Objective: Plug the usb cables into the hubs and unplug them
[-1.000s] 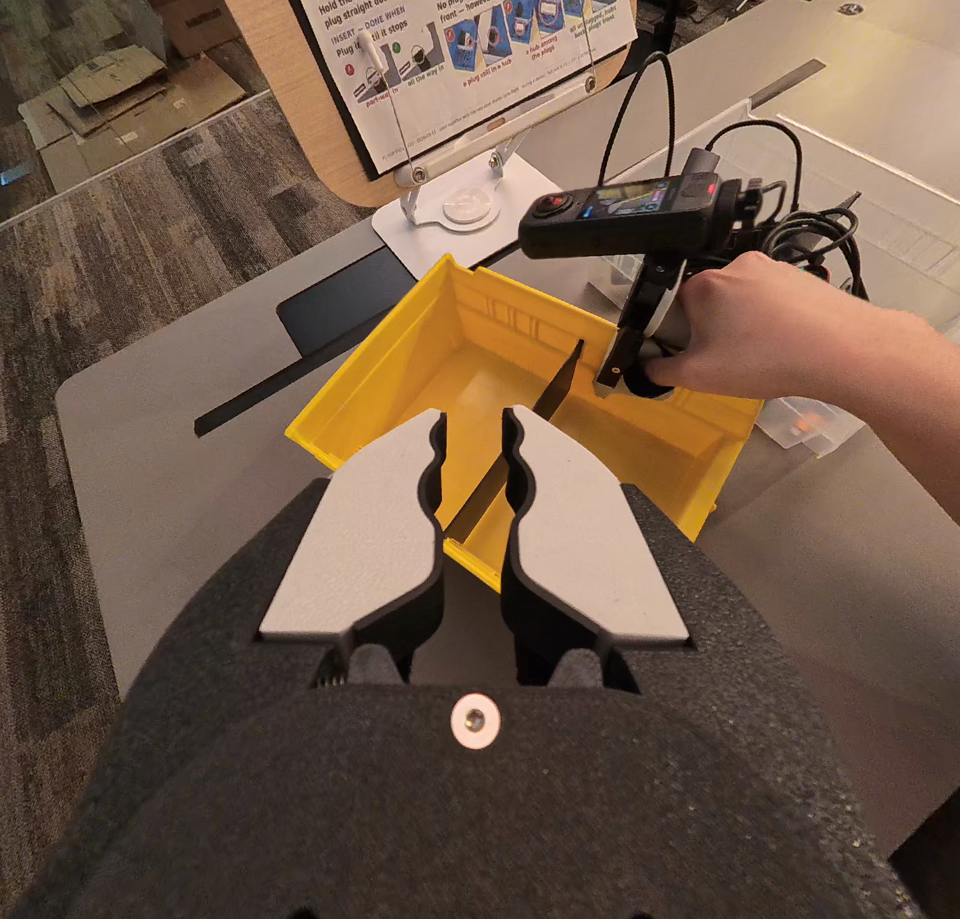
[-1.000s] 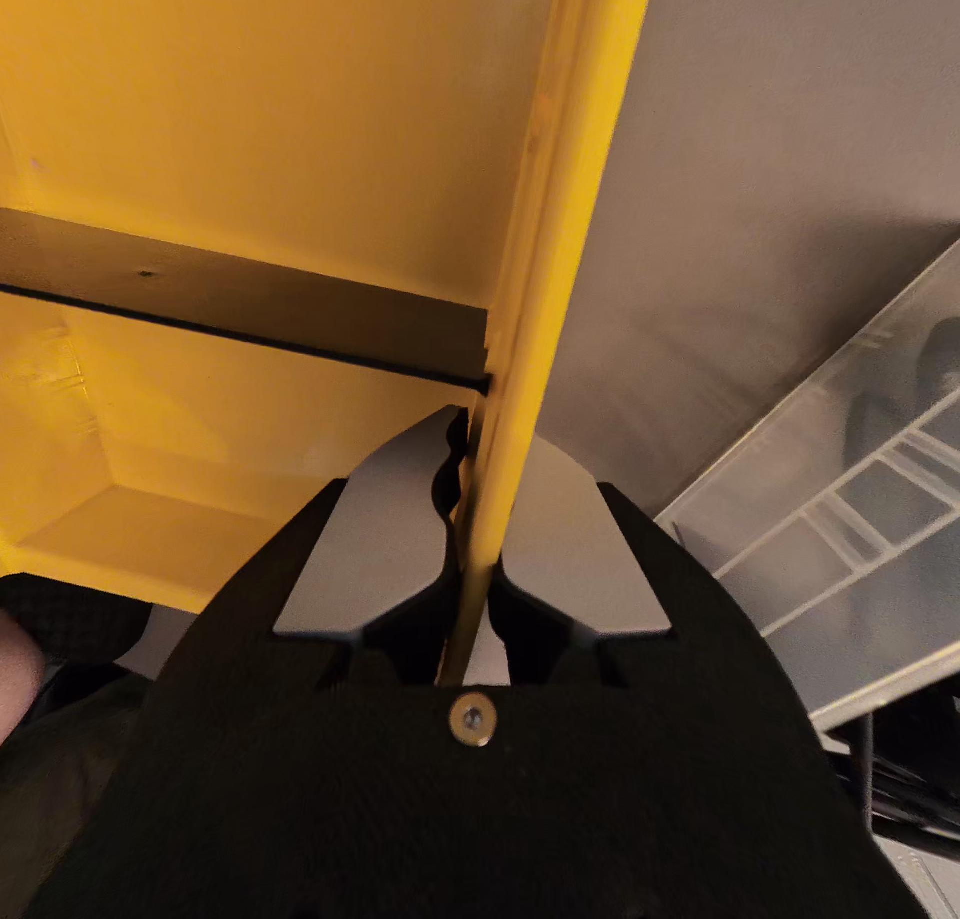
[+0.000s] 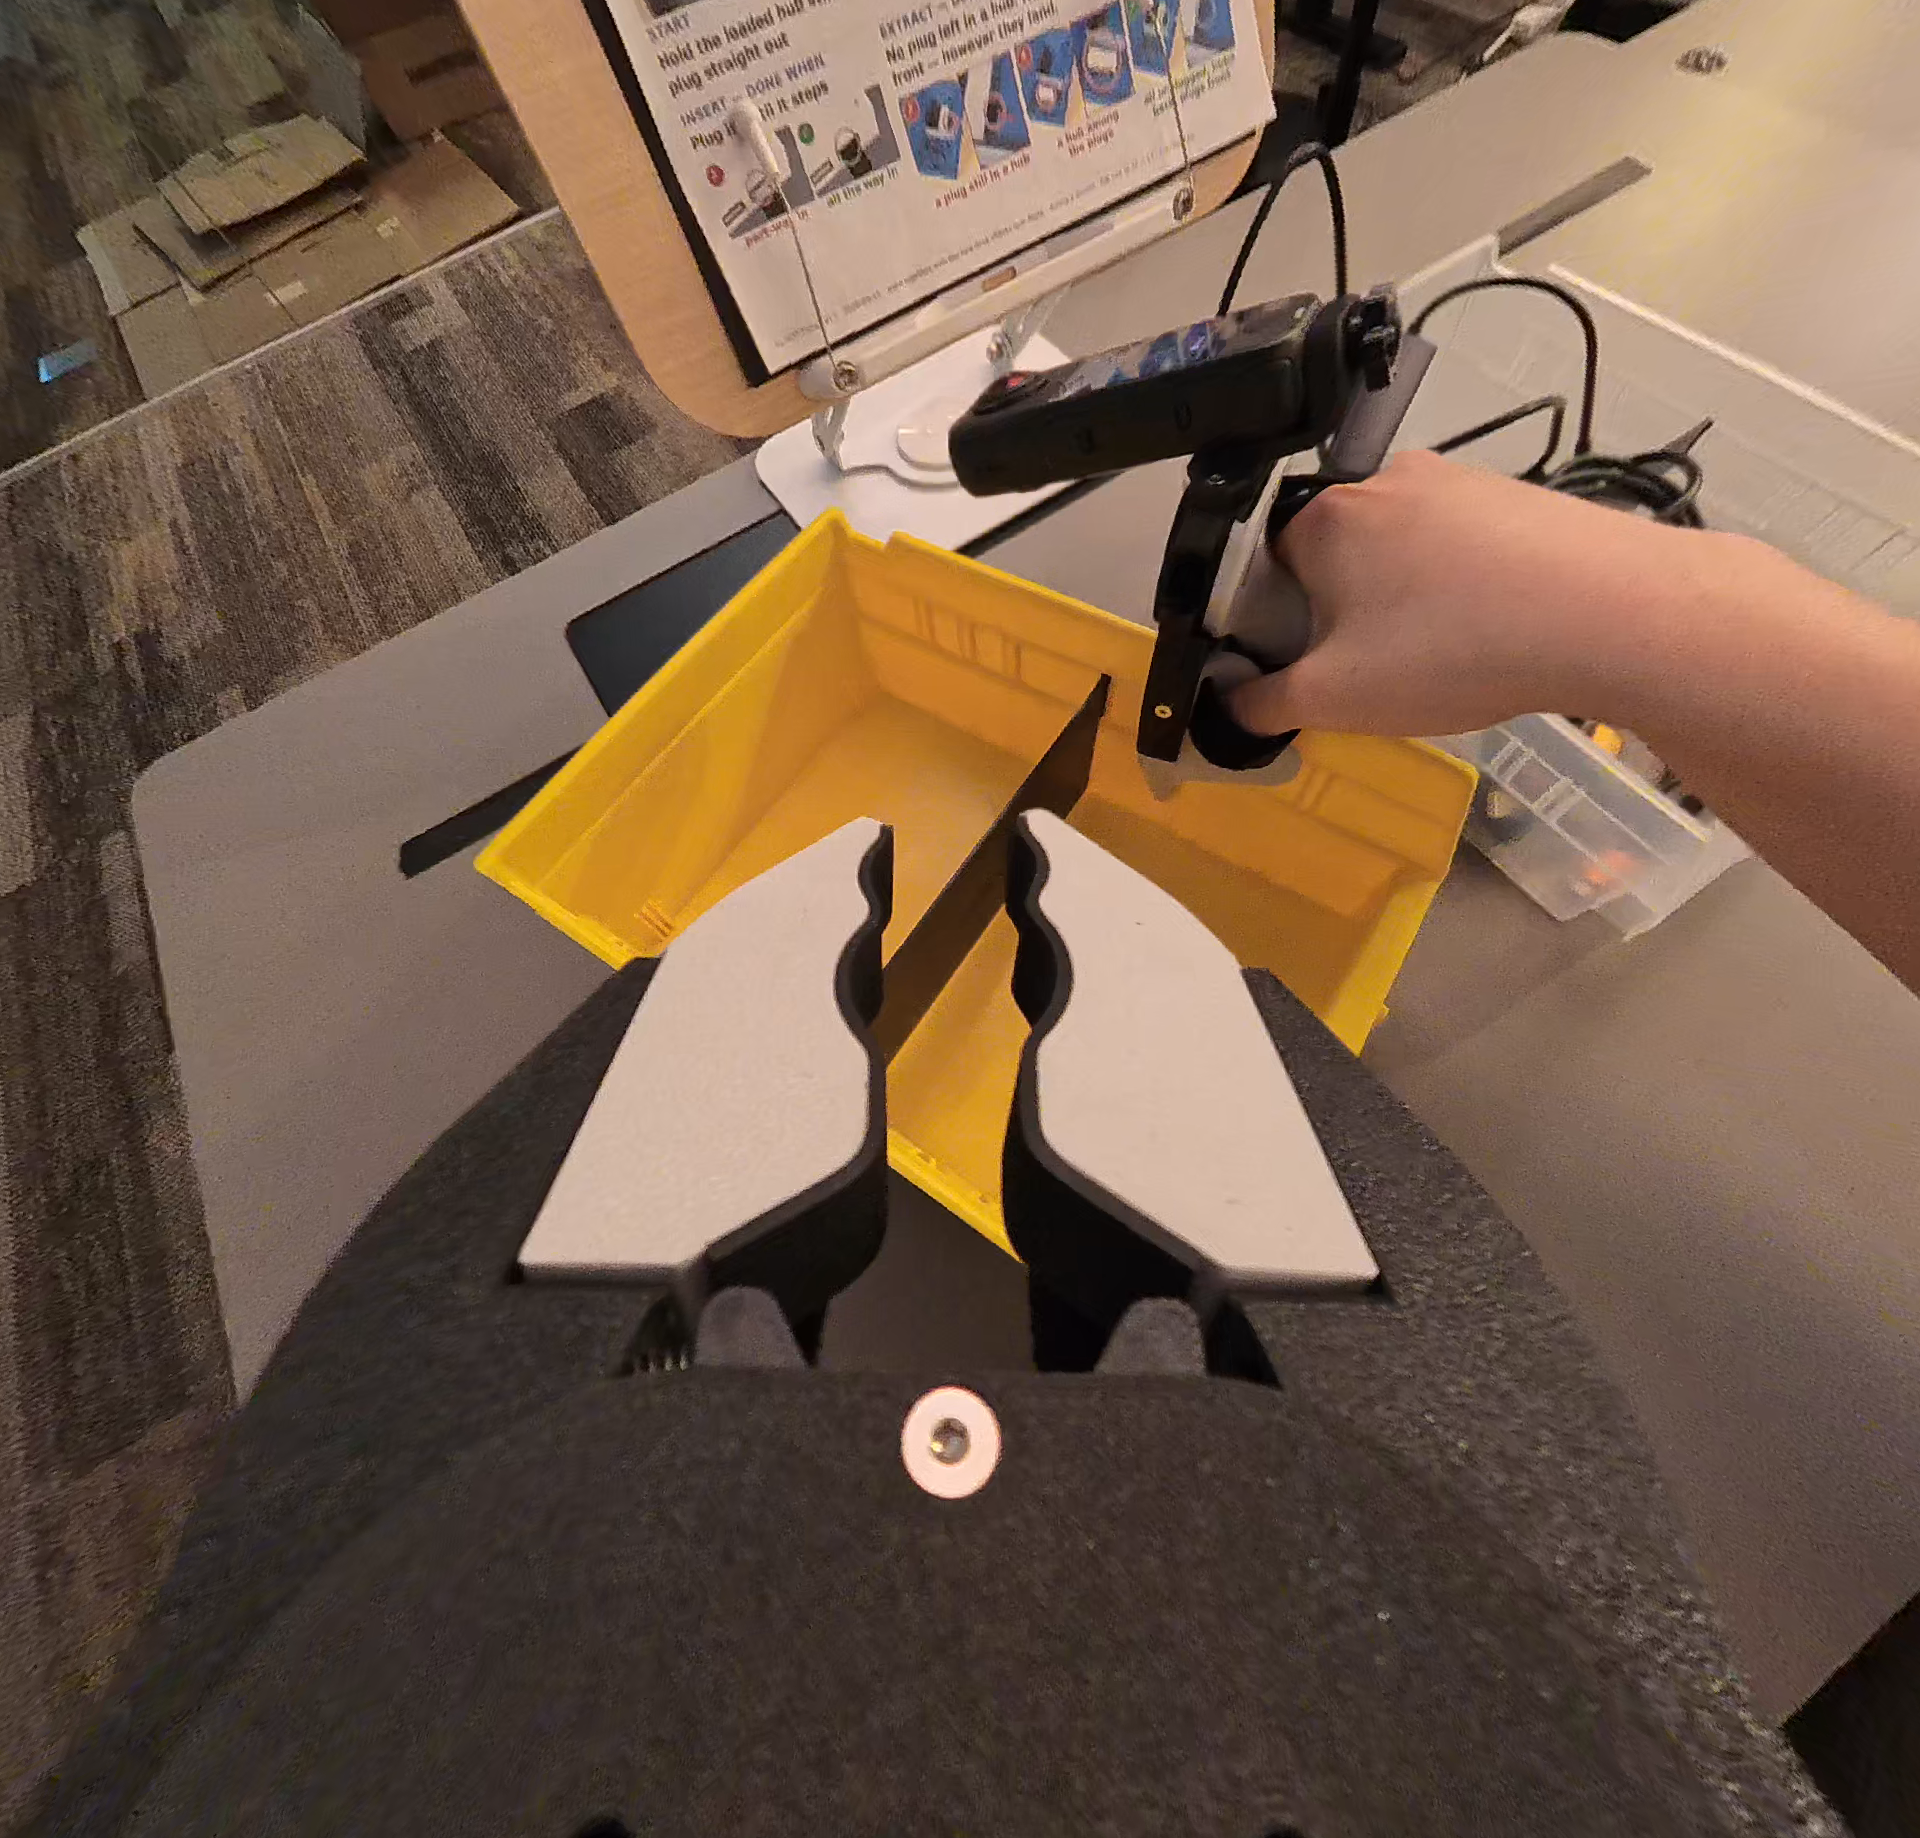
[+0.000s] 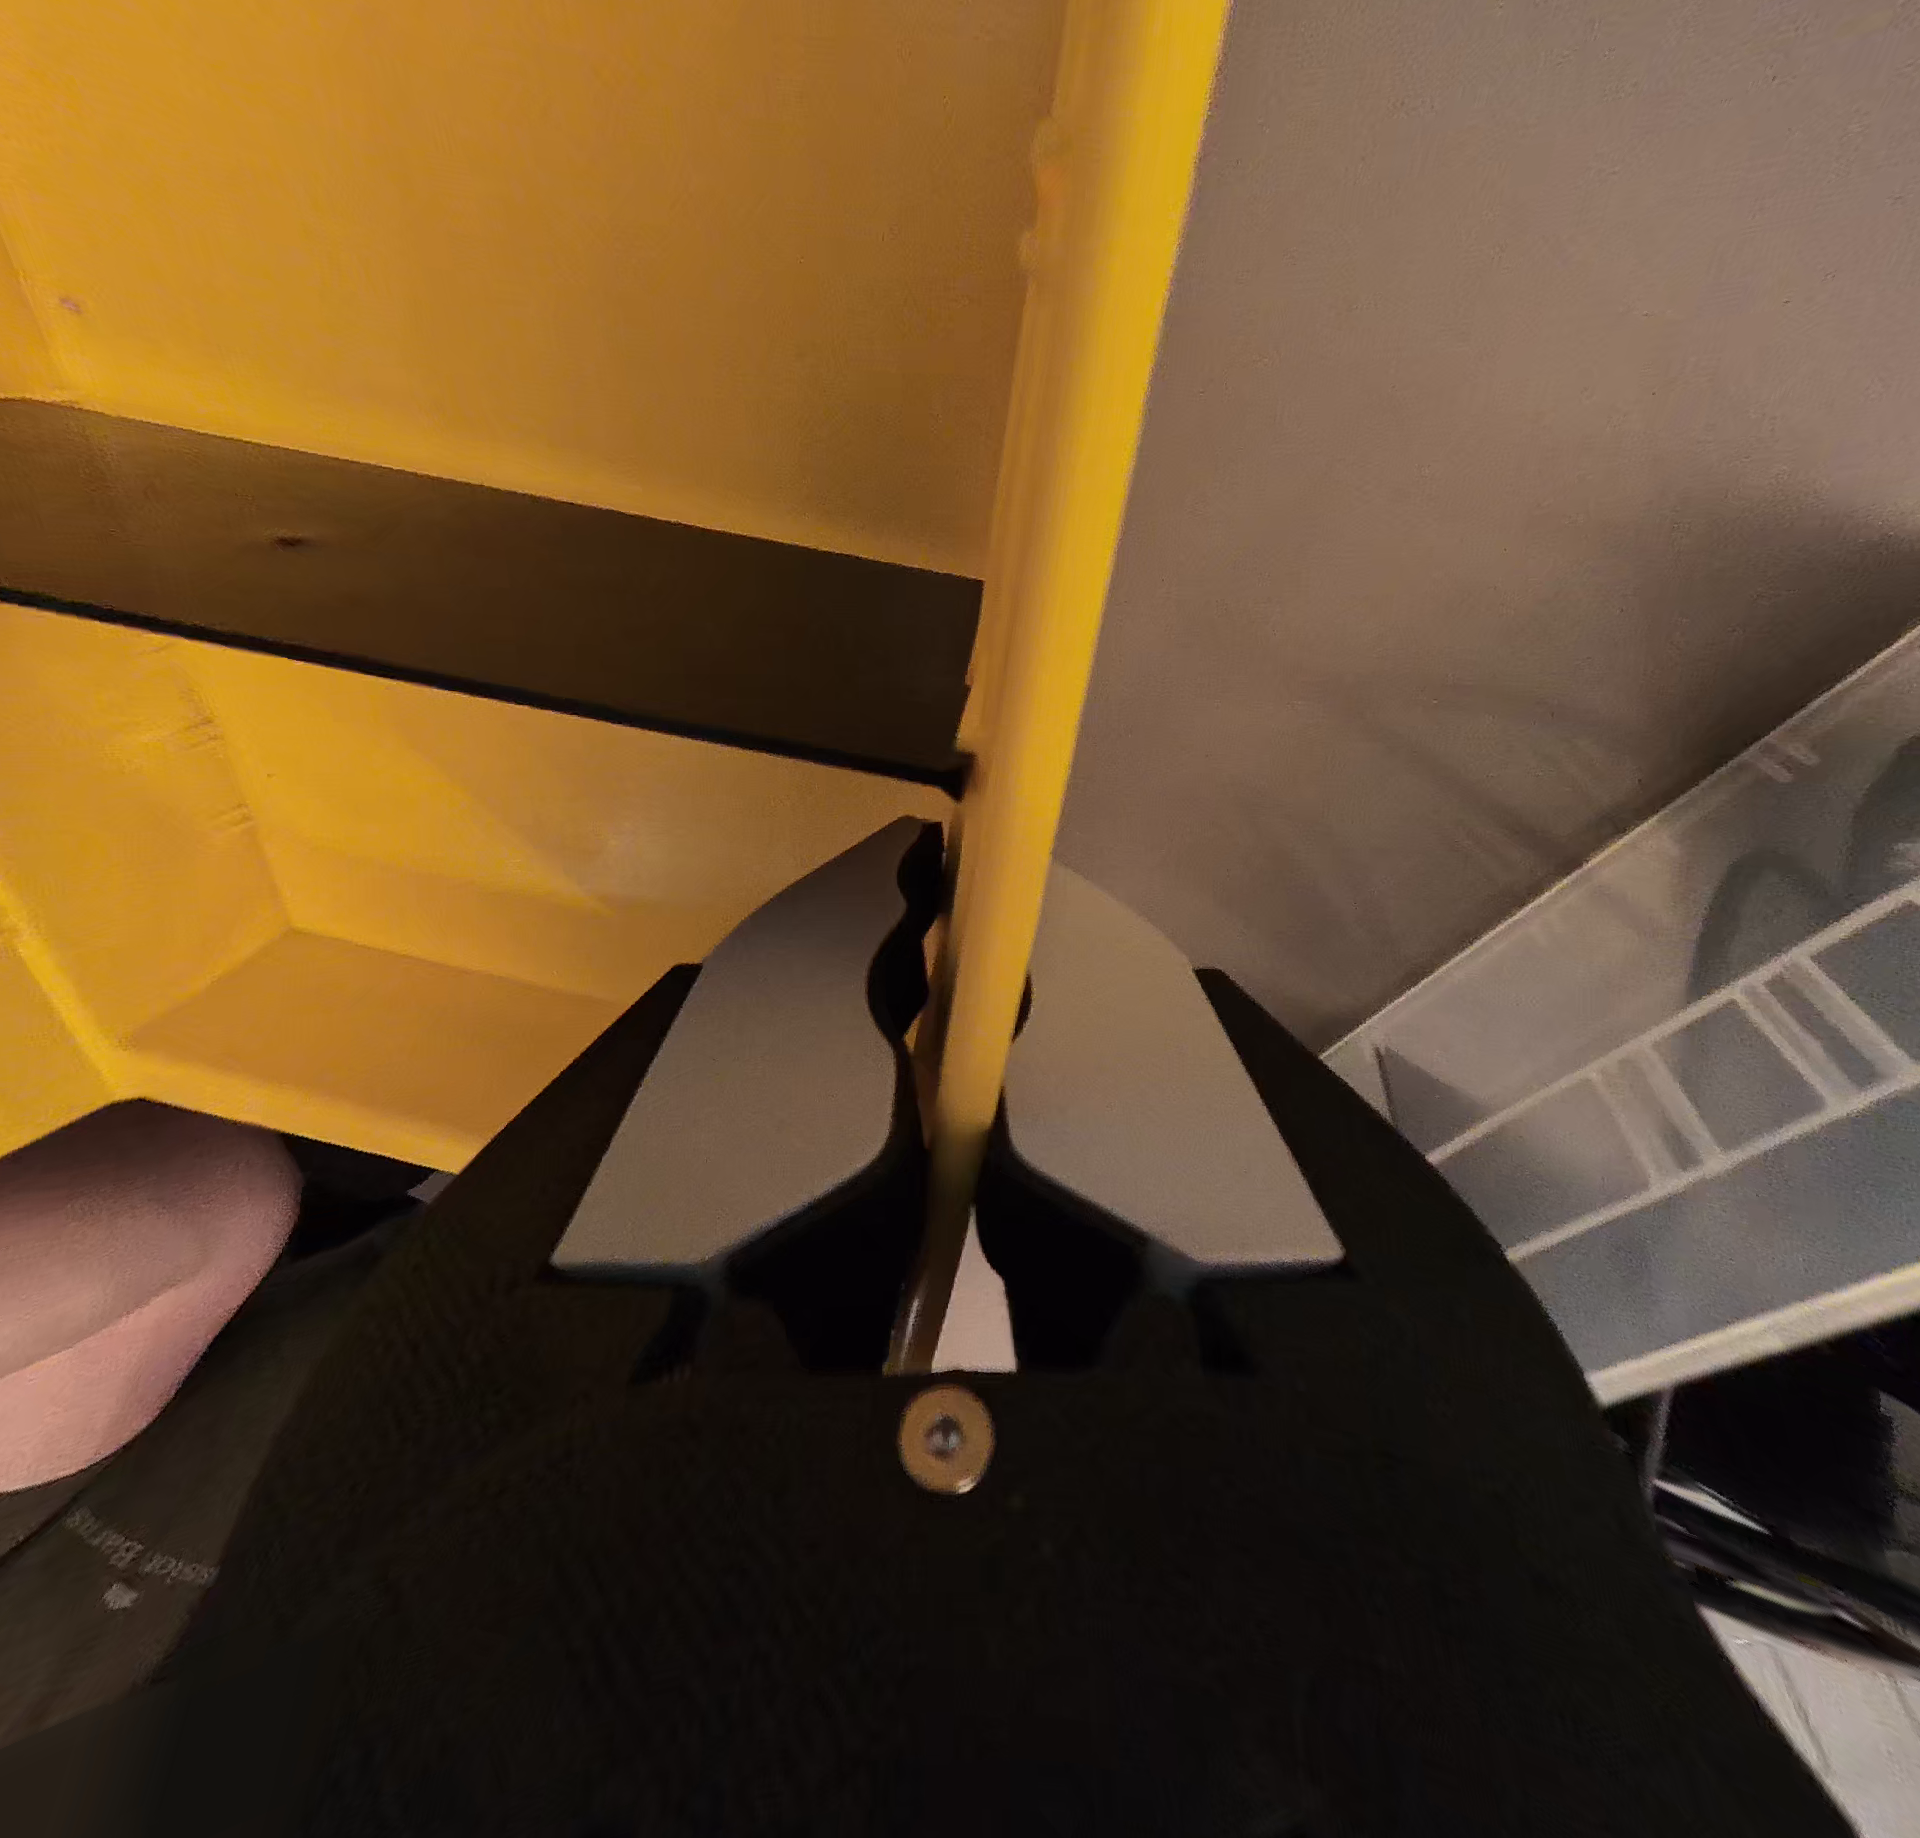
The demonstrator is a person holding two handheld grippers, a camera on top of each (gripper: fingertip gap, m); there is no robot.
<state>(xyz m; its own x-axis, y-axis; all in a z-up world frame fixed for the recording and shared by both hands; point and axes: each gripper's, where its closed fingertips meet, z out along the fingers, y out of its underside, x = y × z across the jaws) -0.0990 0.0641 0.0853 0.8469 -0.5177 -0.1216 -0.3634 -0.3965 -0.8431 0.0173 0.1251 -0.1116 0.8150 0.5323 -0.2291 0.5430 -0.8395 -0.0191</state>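
Observation:
A yellow bin (image 3: 665, 708) with a black divider (image 3: 1039, 780) stands on the grey table, and both halves look empty. My left gripper (image 3: 951, 827) is open and empty, hovering over the bin's near edge in line with the divider. My right gripper (image 3: 1195, 770), held by a hand, is at the bin's far right wall. In the right wrist view it (image 4: 987, 853) is shut on that yellow wall (image 4: 1101, 334) just beside the divider (image 4: 468, 583). Black cables (image 3: 1631, 479) lie at the back right. No hub shows.
A clear compartment box (image 3: 1590, 832) sits right of the bin and also shows in the right wrist view (image 4: 1662, 1061). An instruction board (image 3: 935, 126) on a white stand is behind the bin. The table's left edge drops to carpet (image 3: 208, 645). The gap from one gripper's tips to the other's is roughly 25 centimeters.
The right gripper stays clamped on the bin wall. In the left wrist view the bin and right gripper sit slightly further left, and the right gripper's camera has tilted.

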